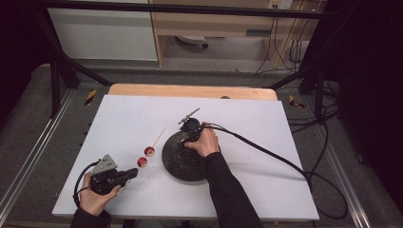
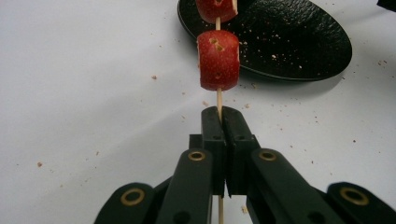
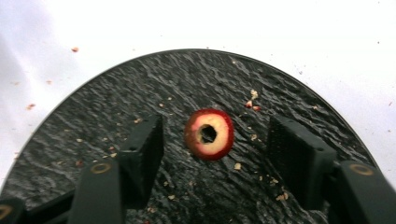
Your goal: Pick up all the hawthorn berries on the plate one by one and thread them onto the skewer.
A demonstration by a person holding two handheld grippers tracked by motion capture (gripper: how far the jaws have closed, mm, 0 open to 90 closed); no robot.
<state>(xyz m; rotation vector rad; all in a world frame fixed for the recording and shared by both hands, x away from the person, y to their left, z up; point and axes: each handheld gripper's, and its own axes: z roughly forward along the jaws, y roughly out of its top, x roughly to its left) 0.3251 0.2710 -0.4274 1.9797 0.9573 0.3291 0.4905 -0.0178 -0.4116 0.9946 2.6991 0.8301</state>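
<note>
White surface (image 1: 266, 190), crumb-strewn. Left gripper (image 2: 219, 121) jaws shut tight on thin wooden skewer (image 2: 218, 95), two red apple chunks (image 2: 218, 59) threaded, held steady for loading. Right gripper (image 3: 215, 144) jaws half open, straddling cored red apple slice (image 3: 208, 134) on round black textured plate (image 3: 116, 107), untouched, ready for pinching.

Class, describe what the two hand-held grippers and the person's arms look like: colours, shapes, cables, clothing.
Both are black two-jaw tools. The left gripper carries a grey three-cornered plate on top. Brass-coloured rivets mark its jaw links in the left gripper view. A black cable trails from the right gripper. The person wears a black sleeve.
</note>
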